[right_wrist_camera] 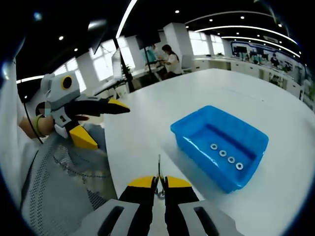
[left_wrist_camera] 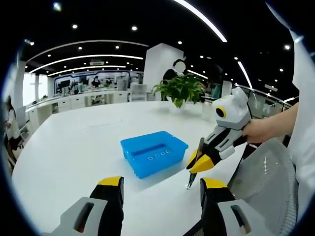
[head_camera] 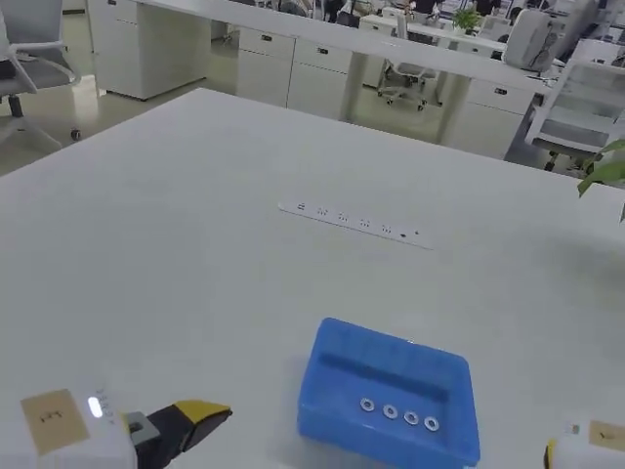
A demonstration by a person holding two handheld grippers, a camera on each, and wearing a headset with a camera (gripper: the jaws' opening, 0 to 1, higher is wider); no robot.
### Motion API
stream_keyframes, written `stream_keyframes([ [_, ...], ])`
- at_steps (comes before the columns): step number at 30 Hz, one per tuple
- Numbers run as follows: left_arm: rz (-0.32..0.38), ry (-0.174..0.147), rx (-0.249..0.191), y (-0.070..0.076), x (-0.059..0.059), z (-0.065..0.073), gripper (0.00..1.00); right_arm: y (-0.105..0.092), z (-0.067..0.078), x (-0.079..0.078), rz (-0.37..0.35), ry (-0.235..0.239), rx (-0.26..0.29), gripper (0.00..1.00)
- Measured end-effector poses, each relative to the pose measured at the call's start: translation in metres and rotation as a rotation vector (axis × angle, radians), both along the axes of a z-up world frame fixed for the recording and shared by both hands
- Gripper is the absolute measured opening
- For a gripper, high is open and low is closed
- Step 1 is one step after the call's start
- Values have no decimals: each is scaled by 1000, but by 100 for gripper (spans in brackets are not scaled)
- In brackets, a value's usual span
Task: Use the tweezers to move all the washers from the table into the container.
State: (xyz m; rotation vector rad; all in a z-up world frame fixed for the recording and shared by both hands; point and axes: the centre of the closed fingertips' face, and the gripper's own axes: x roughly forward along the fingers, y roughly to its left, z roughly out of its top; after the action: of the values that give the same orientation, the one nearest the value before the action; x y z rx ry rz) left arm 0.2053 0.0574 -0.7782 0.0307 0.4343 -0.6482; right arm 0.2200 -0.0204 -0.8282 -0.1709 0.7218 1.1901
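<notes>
The right hand-held gripper [right_wrist_camera: 158,181] is clamped shut on the tweezers [right_wrist_camera: 159,169], tips down toward the tabletop [right_wrist_camera: 162,113]. The blue container [right_wrist_camera: 192,142], with four washers [right_wrist_camera: 226,156] in a row, lies at its two o'clock. It looks nearer this one than the wide-open, empty left hand-held gripper [left_wrist_camera: 161,182].

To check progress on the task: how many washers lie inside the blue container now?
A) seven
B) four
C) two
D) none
B: four washers lie in a row on the floor of the blue container.
</notes>
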Motion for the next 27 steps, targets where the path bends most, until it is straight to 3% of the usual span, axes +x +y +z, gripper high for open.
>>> stream_keyframes([
  [6, 3, -1, 0, 1, 1, 0, 62, 1, -2, -3, 13, -7, -6, 4],
  [14, 4, 2, 3, 1, 0, -1, 62, 2, -1, -4, 32, -50, -17, 4],
  [27, -3, 7, 7, -1, -1, -2, 62, 4, -4, -8, 54, -51, -26, 4],
])
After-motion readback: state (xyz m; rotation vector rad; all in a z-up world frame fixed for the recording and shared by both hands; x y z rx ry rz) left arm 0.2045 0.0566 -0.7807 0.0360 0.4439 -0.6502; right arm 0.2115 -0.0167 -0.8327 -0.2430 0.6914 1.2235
